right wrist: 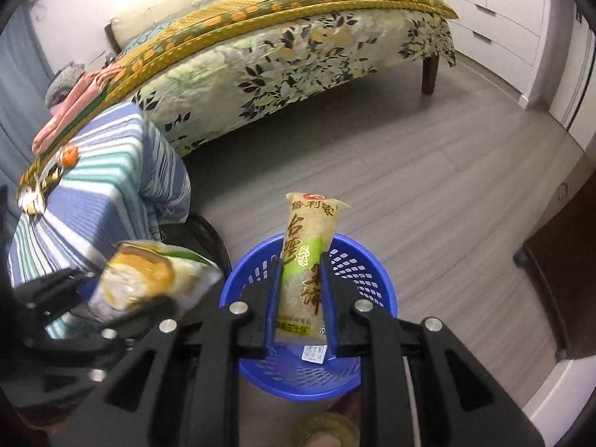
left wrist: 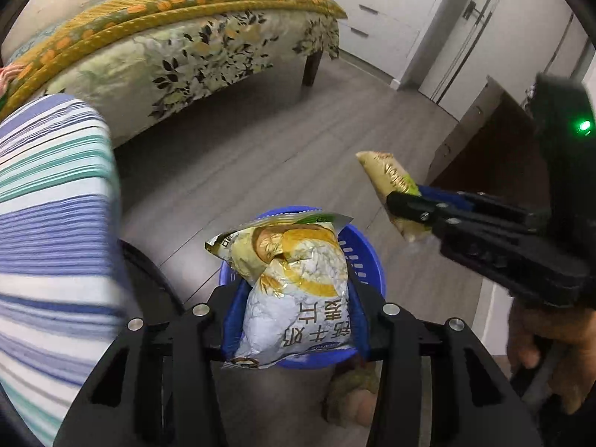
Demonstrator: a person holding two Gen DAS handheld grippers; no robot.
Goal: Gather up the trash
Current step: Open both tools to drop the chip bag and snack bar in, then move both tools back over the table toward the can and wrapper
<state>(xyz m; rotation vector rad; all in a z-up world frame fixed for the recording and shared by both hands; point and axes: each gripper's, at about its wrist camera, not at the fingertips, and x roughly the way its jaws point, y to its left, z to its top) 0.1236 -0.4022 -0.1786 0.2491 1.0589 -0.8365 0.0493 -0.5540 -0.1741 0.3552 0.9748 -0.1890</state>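
Between the blue pads of the left gripper (left wrist: pixel 294 294) sits a crumpled white-and-yellow snack bag (left wrist: pixel 298 283), its printed lettering upside down in the left wrist view; both pads press its sides, so the jaws are clamped on it. Bag and gripper hang directly over a blue slotted waste basket (left wrist: pixel 363 257) standing on the grey wood floor (left wrist: pixel 283 156). From the right wrist view the same bag (right wrist: pixel 149 283) appears blurred at lower left, held just beside the basket's rim.

Closed narrowly on a slim beige-and-green wrapper (right wrist: pixel 303 264), the right gripper (right wrist: pixel 301 294) holds it upright, its top end sticking out past the fingertips. It too is above the basket (right wrist: pixel 376 279), whose mesh bottom shows underneath. Seen from the left wrist view, this gripper (left wrist: pixel 402 205) comes in from the right, angled downward, with the wrapper (left wrist: pixel 387 178) slanting across its tips and a green light (left wrist: pixel 583 125) glowing on its body; a hand (left wrist: pixel 551 350) grips its handle.

Close on the left lies blue, white and teal striped fabric (right wrist: pixel 97 193), near the basket but apart from it. Farther back stands a bed (right wrist: pixel 298 67) draped in leaf-patterned cloth with a yellow quilt on top. White cabinet fronts (right wrist: pixel 495 18) line the far wall.
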